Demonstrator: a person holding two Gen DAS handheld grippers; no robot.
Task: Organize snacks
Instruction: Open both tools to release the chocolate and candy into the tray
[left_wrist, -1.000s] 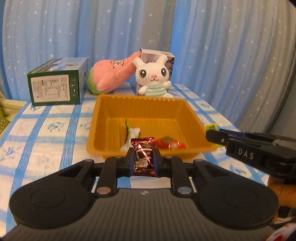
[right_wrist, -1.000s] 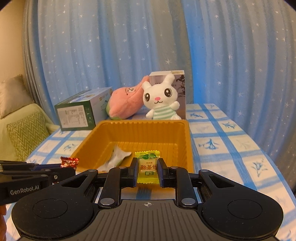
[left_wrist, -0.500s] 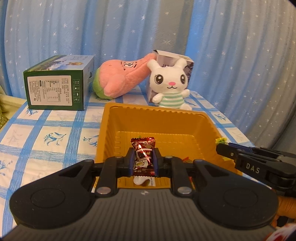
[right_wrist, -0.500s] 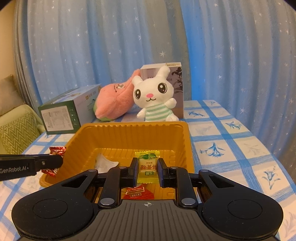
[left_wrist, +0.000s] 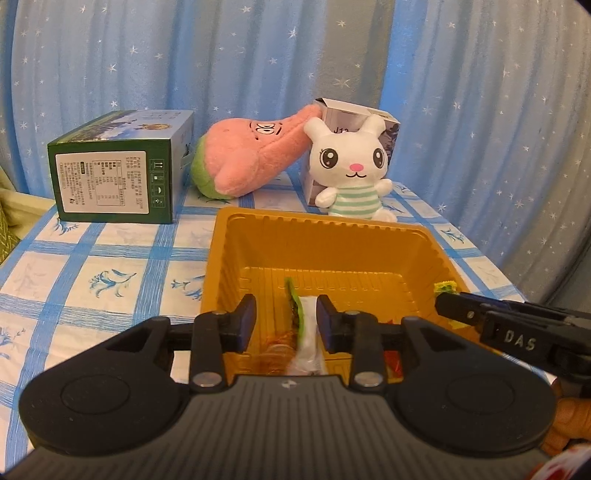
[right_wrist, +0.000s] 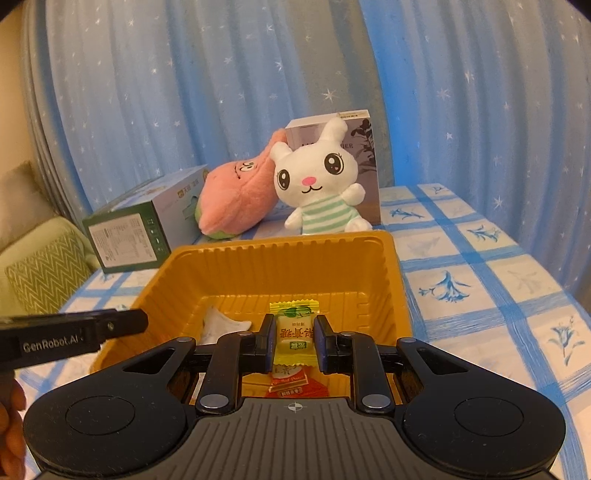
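Only the right wrist view shows the right gripper (right_wrist: 295, 341), jaws pinching a yellow candy (right_wrist: 294, 336) above the orange tray (right_wrist: 397, 280). The left gripper (left_wrist: 285, 319) hangs over the tray with jaws spread. In the tray lie a white-green packet (left_wrist: 304, 325) and a red wrapper (right_wrist: 295, 386).

green box (left_wrist: 114, 173), pink plush (left_wrist: 247, 155), white bunny (left_wrist: 351, 166), starry curtain (left_wrist: 258, 55)
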